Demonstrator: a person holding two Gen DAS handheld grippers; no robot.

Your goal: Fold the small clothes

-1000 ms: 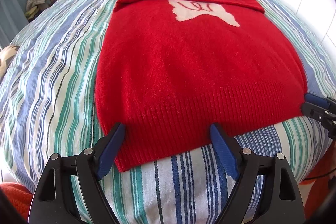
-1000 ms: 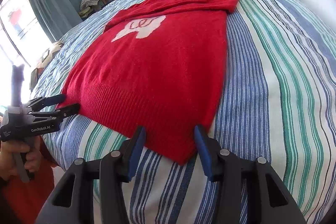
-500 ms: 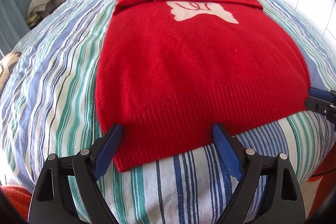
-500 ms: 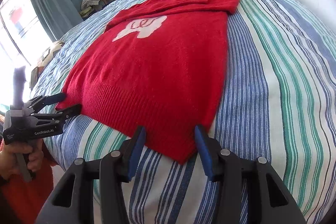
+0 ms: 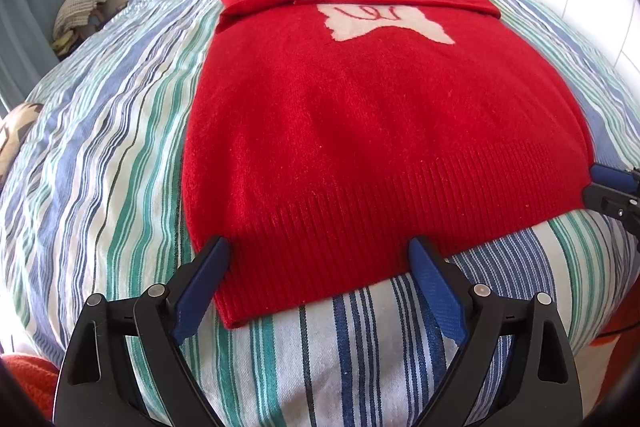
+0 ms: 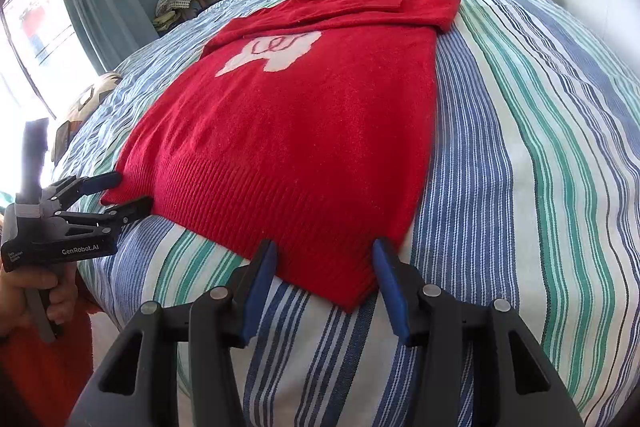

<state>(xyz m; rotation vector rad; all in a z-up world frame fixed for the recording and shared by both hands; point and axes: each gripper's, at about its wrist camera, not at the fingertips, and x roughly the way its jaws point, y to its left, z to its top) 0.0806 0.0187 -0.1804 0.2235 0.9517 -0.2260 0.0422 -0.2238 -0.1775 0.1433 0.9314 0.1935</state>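
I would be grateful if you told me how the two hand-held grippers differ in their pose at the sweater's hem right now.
The left hand-held gripper is opened wide, while the right hand-held gripper has a narrower gap. The left one straddles the near left hem corner of the red sweater; the right one straddles the near right corner. Both are open, hold nothing, and point along the striped bed cover.

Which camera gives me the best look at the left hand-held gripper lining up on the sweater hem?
The right wrist view: it shows the left hand-held gripper from the side, jaws open at the hem corner of the sweater. The left wrist view shows only its own fingers from behind, framing that corner.
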